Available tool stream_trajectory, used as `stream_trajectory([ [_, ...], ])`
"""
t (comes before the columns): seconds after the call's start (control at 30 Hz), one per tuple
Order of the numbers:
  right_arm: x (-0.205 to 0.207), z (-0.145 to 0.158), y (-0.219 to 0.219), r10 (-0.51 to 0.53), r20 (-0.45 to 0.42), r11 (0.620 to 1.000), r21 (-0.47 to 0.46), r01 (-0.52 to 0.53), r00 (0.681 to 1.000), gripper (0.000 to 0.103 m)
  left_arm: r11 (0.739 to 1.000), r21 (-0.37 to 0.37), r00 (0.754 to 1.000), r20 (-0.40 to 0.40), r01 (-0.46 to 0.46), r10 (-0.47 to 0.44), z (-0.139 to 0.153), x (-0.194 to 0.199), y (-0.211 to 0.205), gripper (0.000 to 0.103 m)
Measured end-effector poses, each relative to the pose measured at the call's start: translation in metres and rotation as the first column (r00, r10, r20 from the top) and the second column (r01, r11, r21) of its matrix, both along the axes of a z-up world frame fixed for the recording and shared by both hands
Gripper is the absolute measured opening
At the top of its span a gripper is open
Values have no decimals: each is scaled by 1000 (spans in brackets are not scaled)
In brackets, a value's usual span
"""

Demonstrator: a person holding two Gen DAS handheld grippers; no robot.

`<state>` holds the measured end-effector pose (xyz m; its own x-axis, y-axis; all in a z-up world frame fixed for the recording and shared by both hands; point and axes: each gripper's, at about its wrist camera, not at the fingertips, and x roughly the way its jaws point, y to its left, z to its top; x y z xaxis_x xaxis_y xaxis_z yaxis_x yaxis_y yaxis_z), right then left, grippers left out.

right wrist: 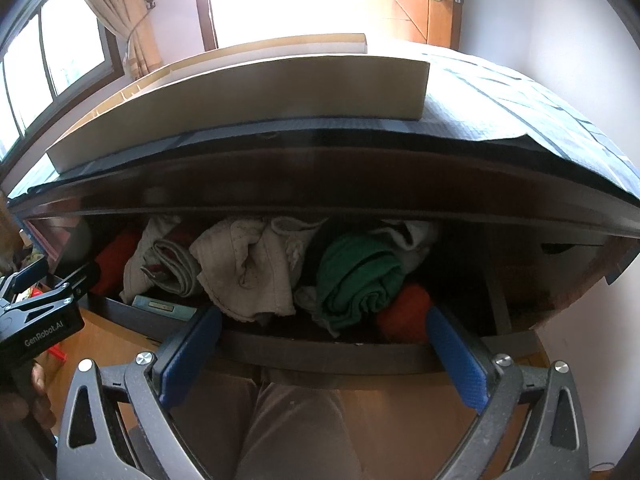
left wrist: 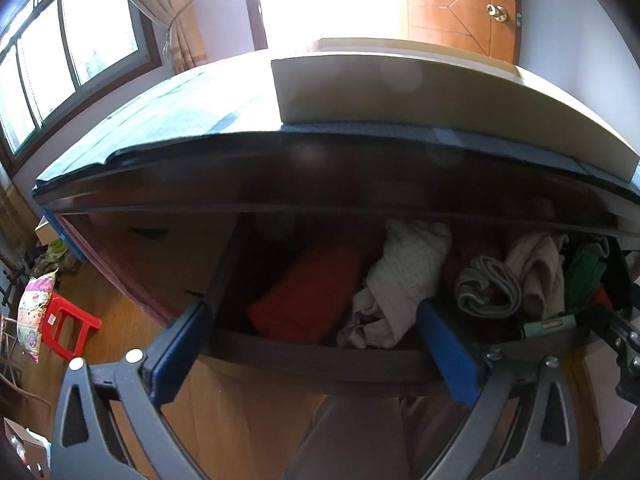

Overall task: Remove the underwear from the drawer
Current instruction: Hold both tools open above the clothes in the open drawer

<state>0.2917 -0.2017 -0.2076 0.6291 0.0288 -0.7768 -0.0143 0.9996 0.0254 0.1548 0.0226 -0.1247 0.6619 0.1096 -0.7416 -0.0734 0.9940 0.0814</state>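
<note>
The open drawer (left wrist: 320,364) under the dark desk holds crumpled garments. In the left wrist view I see a folded red piece (left wrist: 304,292), a pale beige garment (left wrist: 404,280), a rolled grey piece (left wrist: 484,288) and a green one (left wrist: 584,276). My left gripper (left wrist: 316,344) is open just in front of the drawer's front edge, holding nothing. In the right wrist view the drawer (right wrist: 320,344) shows a beige garment (right wrist: 244,268), a rolled green one (right wrist: 360,280) and a red one (right wrist: 404,312). My right gripper (right wrist: 324,356) is open at the front edge, empty.
A flat cardboard box (left wrist: 400,96) lies on the desk top above the drawer. A red plastic stool (left wrist: 68,328) stands on the wooden floor at the left. The person's legs (right wrist: 300,432) are below the drawer. The left gripper's body (right wrist: 40,320) shows at the right view's left edge.
</note>
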Motion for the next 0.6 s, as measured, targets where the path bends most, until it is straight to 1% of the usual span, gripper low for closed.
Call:
stream_trajectory([
  [0.6, -16, -1, 1, 8, -5, 1000, 0, -8, 1000, 103, 1000, -2, 1000, 2, 1, -1, -1, -19, 1, 103],
])
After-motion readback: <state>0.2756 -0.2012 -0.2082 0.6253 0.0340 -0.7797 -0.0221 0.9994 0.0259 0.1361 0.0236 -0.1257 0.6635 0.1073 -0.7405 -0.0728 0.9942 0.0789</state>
